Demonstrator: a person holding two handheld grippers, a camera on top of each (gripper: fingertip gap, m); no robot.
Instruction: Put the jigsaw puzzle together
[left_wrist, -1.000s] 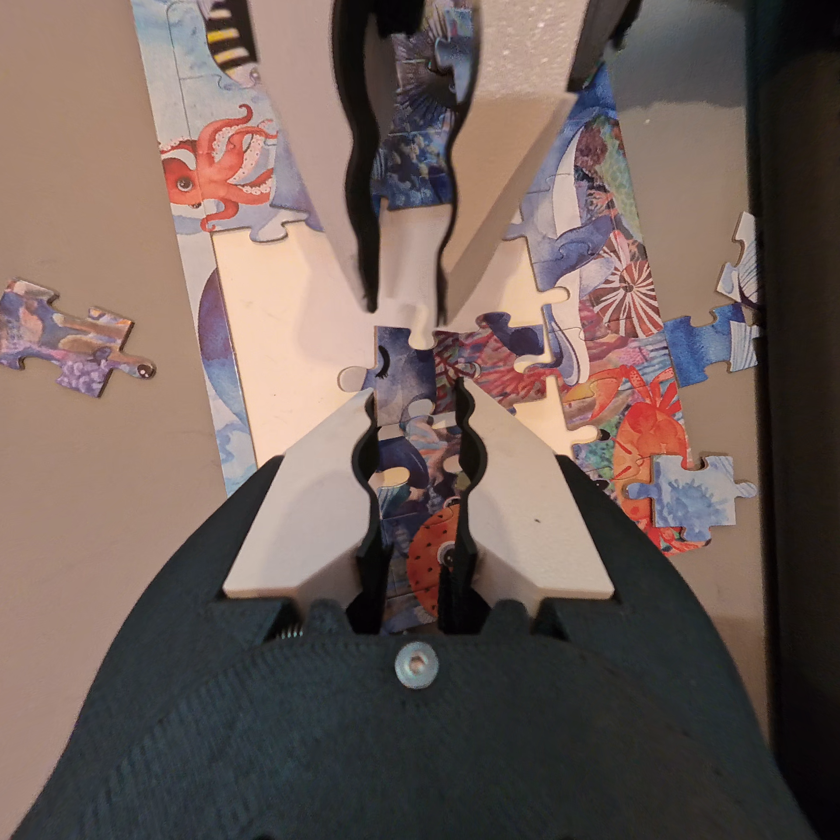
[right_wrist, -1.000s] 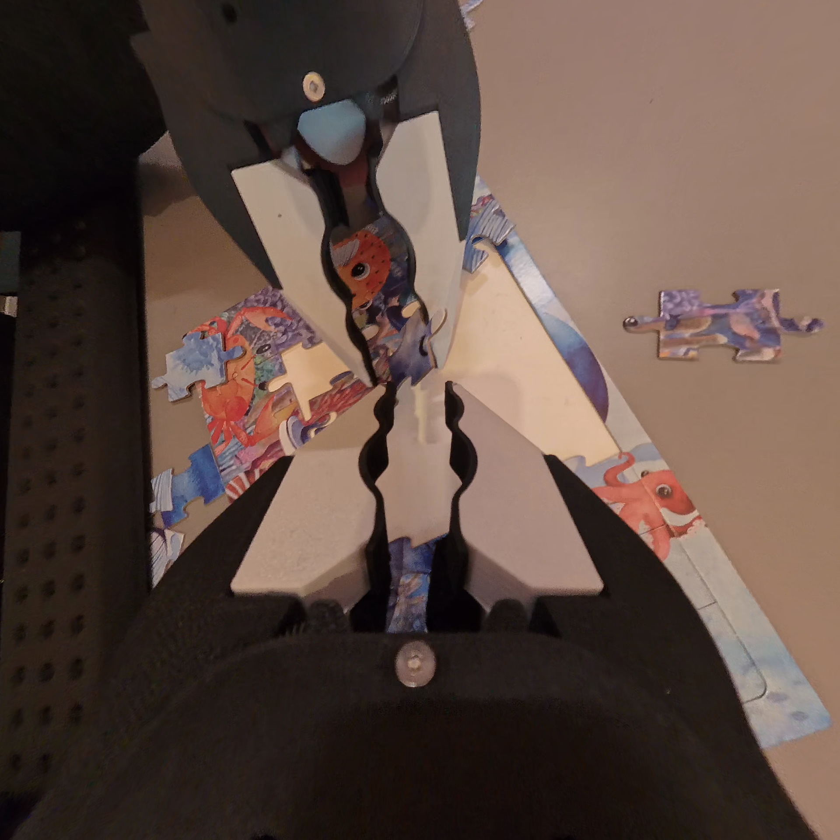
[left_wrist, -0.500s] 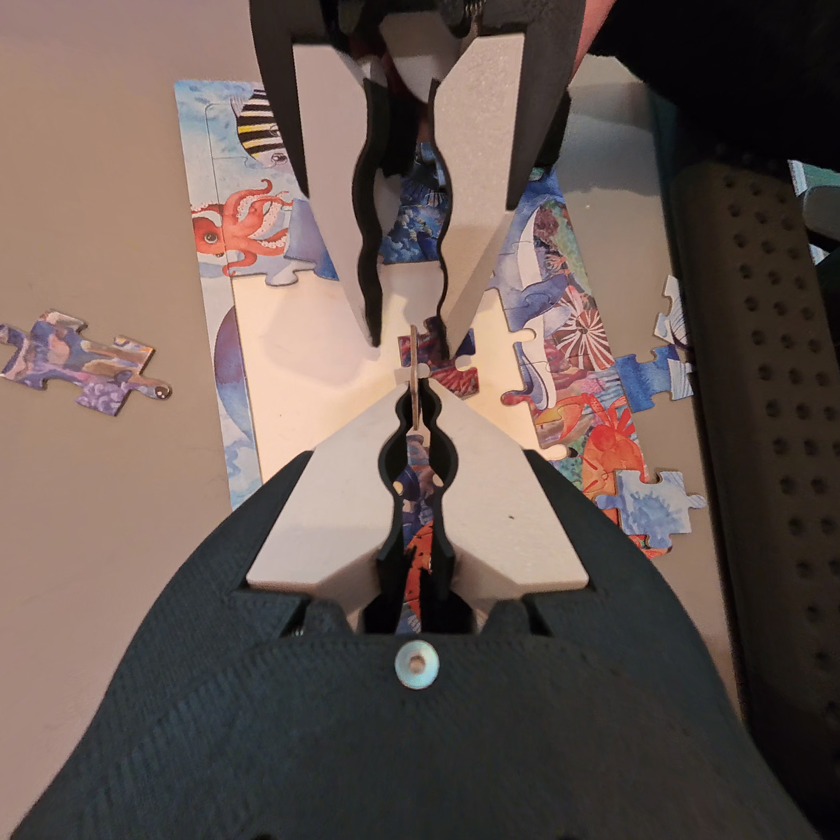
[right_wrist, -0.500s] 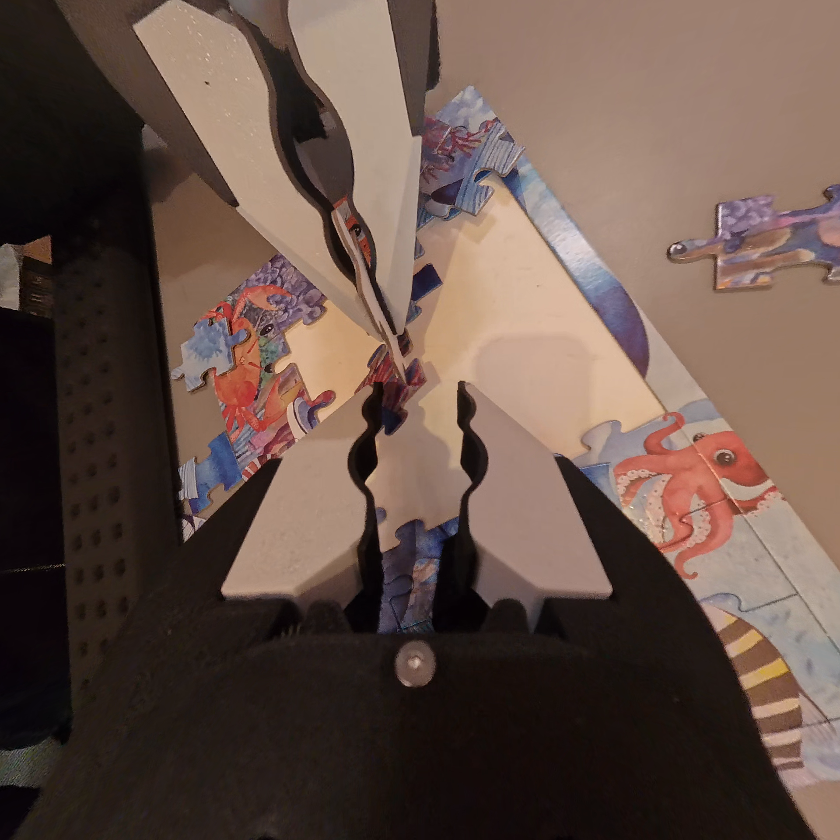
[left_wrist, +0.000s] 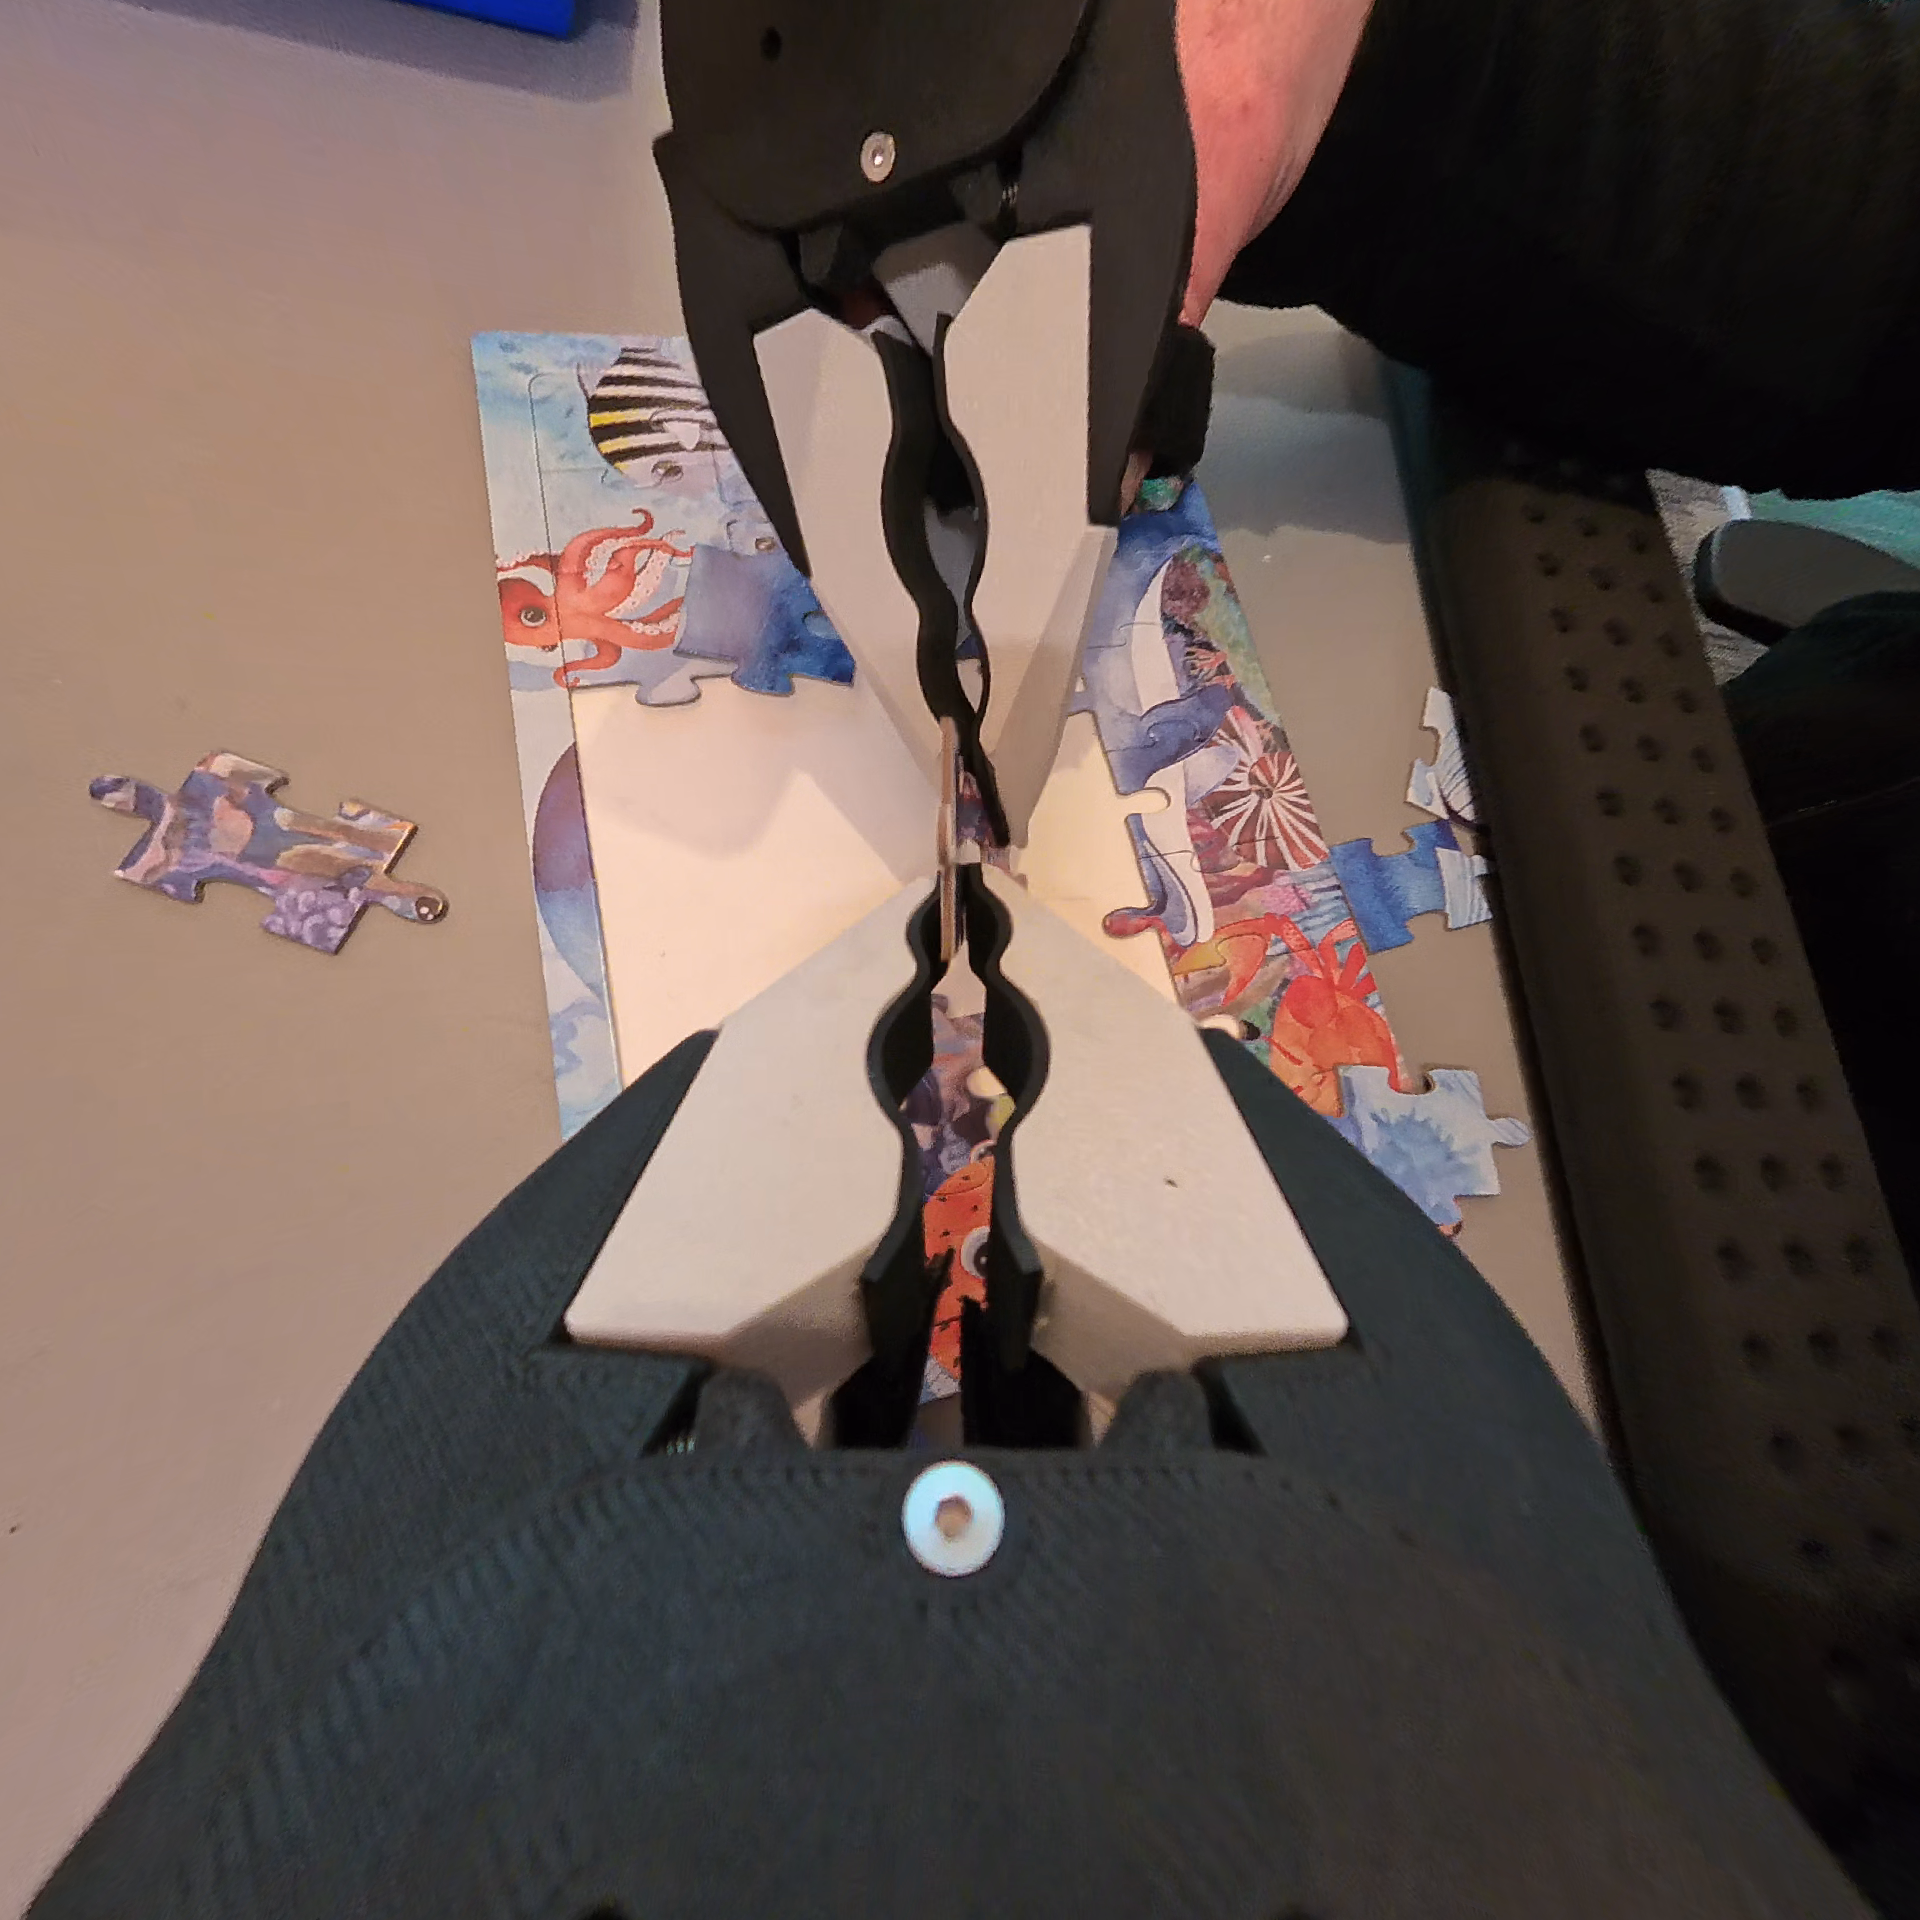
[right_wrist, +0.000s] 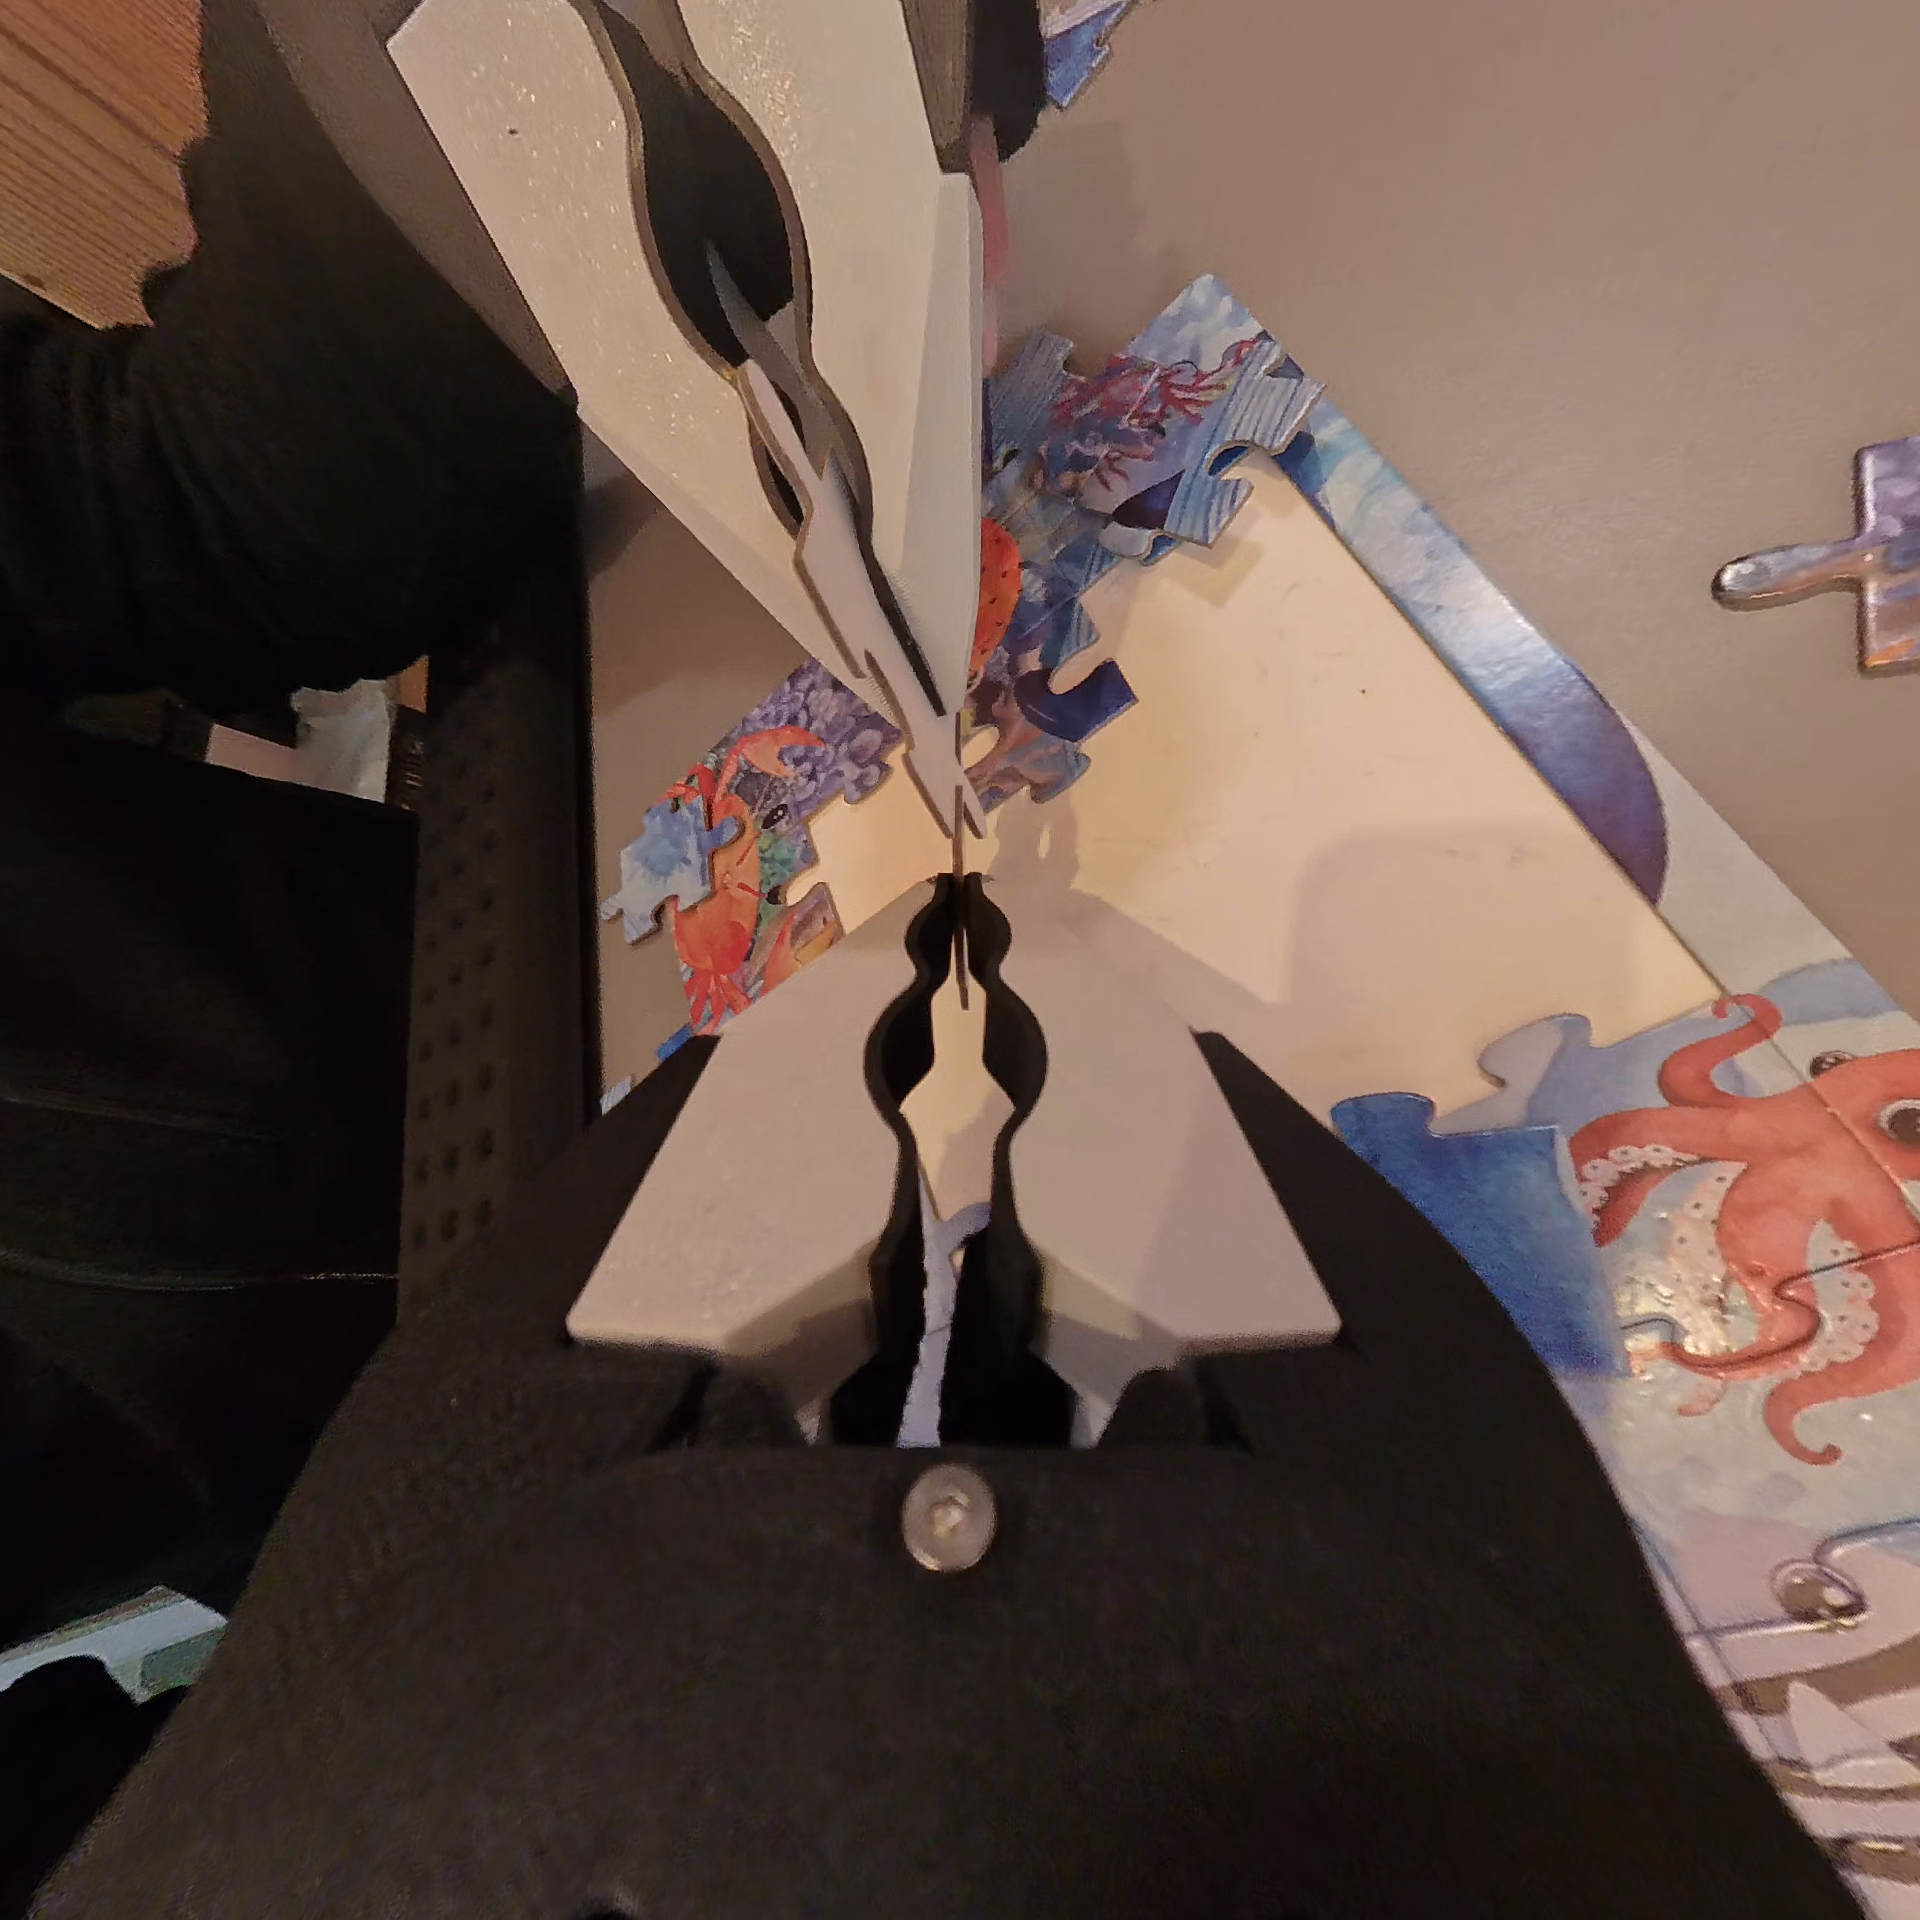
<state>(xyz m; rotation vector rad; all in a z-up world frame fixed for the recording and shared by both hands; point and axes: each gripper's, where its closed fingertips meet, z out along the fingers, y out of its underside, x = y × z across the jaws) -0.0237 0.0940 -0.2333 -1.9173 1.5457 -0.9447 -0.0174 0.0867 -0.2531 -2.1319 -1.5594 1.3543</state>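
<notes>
Meeting tip-to-tip, left tongs (left_wrist: 954, 902) and right tongs (right_wrist: 958, 883) pinch 1 upright puzzle piece (left_wrist: 948, 831).

Both grippers, left gripper (left_wrist: 951, 894) and right gripper (right_wrist: 961, 883): black ribbed plastic bodies, cream wedge fingers (left_wrist: 790, 1132) with wavy black pads, one silver screw (left_wrist: 953, 1520); black sleeve (left_wrist: 1558, 156).

Partly assembled cardboard sea-life jigsaw puzzle (left_wrist: 623, 623) lies flat; cream centre bare. Thin piece (left_wrist: 948, 831) held edge-on above centre. Loose purple piece (left_wrist: 272, 852) at 9 o'clock.
</notes>
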